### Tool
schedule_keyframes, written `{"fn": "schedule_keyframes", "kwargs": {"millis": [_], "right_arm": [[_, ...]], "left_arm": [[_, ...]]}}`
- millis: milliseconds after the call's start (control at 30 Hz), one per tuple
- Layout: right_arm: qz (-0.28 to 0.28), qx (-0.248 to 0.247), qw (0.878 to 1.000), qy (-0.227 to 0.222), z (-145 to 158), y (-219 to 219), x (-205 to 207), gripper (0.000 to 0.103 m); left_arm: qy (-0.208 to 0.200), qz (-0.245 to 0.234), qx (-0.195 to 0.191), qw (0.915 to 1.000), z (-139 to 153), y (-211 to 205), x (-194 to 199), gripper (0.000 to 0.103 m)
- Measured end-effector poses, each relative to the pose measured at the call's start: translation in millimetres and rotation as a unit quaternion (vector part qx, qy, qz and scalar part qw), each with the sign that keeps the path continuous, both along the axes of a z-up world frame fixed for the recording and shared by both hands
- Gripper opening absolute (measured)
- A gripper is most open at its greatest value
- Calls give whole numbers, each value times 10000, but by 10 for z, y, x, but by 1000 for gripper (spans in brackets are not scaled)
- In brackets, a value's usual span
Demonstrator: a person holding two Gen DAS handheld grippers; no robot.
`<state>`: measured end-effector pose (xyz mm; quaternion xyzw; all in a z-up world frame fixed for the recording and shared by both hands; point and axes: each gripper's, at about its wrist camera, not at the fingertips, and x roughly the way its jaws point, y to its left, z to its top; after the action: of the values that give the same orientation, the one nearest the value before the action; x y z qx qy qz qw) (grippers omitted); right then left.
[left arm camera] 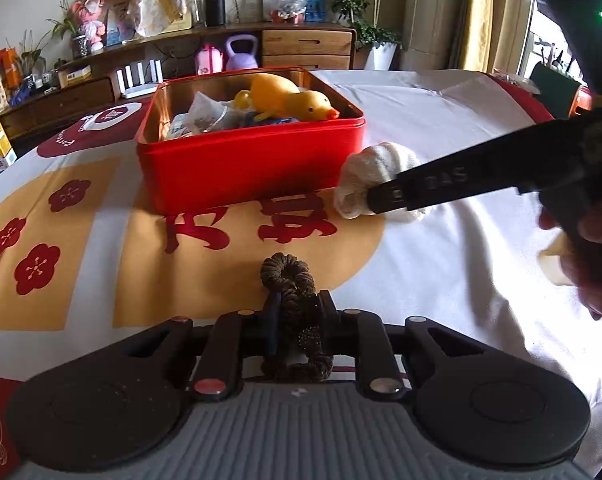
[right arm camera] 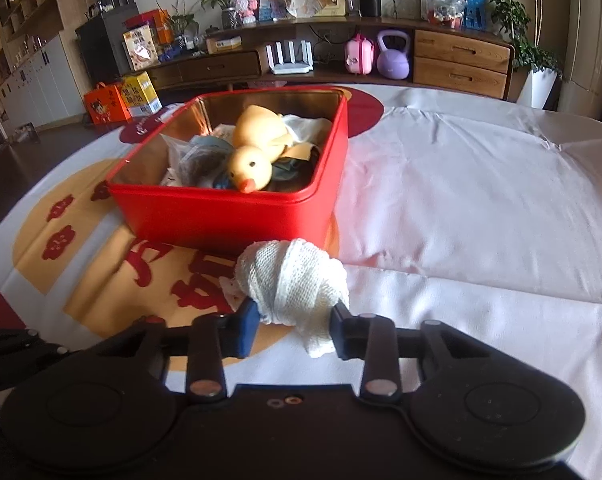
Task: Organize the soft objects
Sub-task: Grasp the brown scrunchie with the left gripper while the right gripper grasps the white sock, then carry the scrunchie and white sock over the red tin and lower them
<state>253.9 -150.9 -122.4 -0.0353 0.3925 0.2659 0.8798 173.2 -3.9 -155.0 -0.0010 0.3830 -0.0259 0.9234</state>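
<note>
The left tongs (left arm camera: pixel 295 316) were clamped on a brown scrunchie (left arm camera: pixel 291 292) above the cloth-covered counter (left arm camera: pixel 461 264). The right tongs (right arm camera: pixel 293 328) gripped a white knitted bundle (right arm camera: pixel 293 280) just beside the red tin (right arm camera: pixel 229 216), which held a yellow duck (right arm camera: pixel 253 160) among other soft items.
</note>
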Motion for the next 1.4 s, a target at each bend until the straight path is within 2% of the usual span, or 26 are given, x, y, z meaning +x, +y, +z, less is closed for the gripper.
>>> {"fn": "schedule_keyframes", "kwargs": {"millis": [400,767,1100,1400], "right_arm": [[149,249,9996,-14,293,-99,-412,32],[235,425,9986,-201,676,-169,-706,32],[339,447,9971,-520,1072,-143,-770,33],[360,422,9953,-798,1311,-22,-601,34]], "left_arm": [[-111,288,-284,9991,224,192,-106,17],[-314,361,-570,9972,650,280,-269,17],[-654,261,-696,9951,1124,345,-243,17],[-877,320,-781,9926,1461,521,22,17]]}}
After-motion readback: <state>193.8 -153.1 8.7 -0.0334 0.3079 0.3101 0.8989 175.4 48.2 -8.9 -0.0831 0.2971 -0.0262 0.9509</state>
